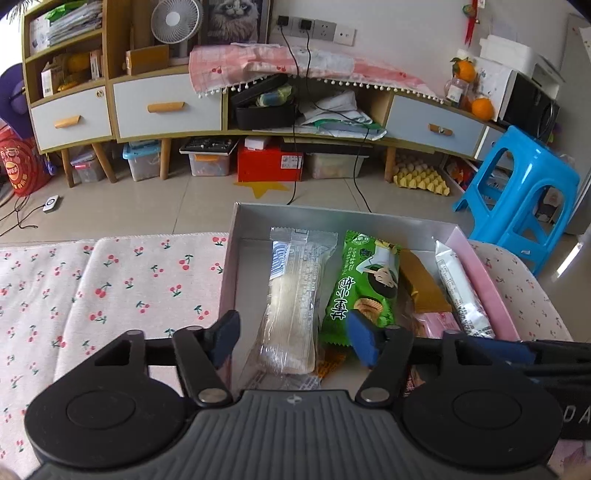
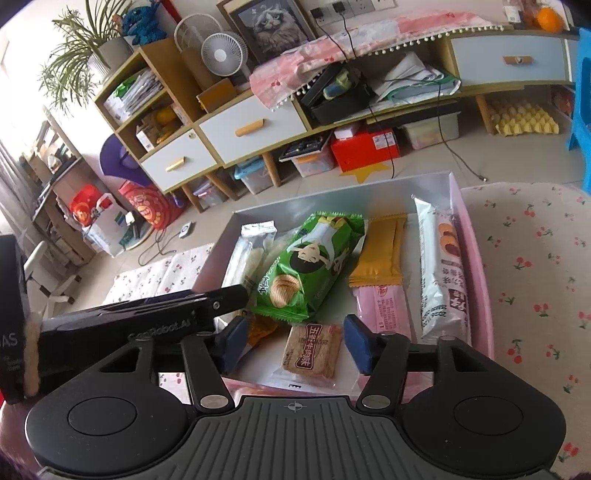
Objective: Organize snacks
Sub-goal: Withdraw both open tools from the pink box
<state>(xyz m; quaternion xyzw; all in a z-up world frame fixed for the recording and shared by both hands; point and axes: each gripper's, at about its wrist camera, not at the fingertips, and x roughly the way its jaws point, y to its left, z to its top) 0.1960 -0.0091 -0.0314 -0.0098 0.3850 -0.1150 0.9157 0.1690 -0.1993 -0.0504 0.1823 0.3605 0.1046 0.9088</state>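
Several snacks in perhaps silver tray

I see a white wall with plugs ahead of me. A long cabinet with pale drawers stands on a tiled floor. A fan and a cat picture sit on top. Bins and a red box hide under it. A blue stool stands right. A plant sits up high.
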